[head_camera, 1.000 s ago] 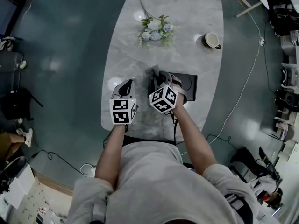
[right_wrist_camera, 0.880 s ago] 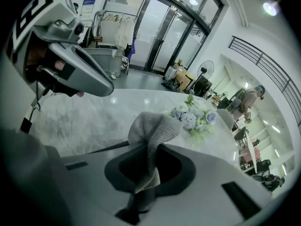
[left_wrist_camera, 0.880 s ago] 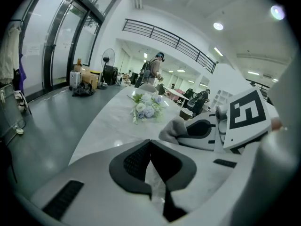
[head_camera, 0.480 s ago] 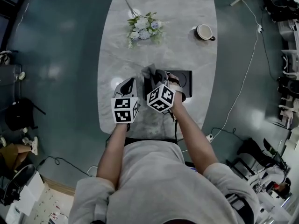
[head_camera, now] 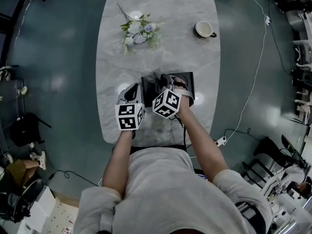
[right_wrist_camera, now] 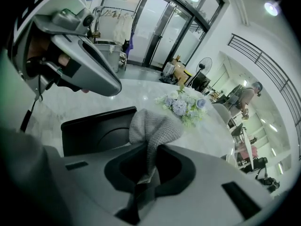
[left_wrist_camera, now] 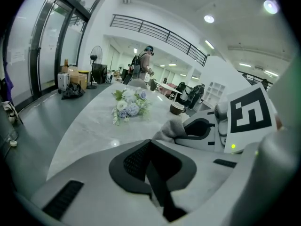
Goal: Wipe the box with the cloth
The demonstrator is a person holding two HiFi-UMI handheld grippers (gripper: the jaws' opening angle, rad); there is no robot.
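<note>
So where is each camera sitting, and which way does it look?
Head view: on the person's head, looking steeply down at the table; both arms, the left gripper and the right gripper show.
Left gripper view: rides the left gripper, looking along its shut, empty jaws toward the flowers; the right gripper shows beside.
Right gripper view: rides the right gripper, looking along jaws shut on the cloth, toward the box; the left gripper shows.
Both gripper views share the flowers and cloth.
</note>
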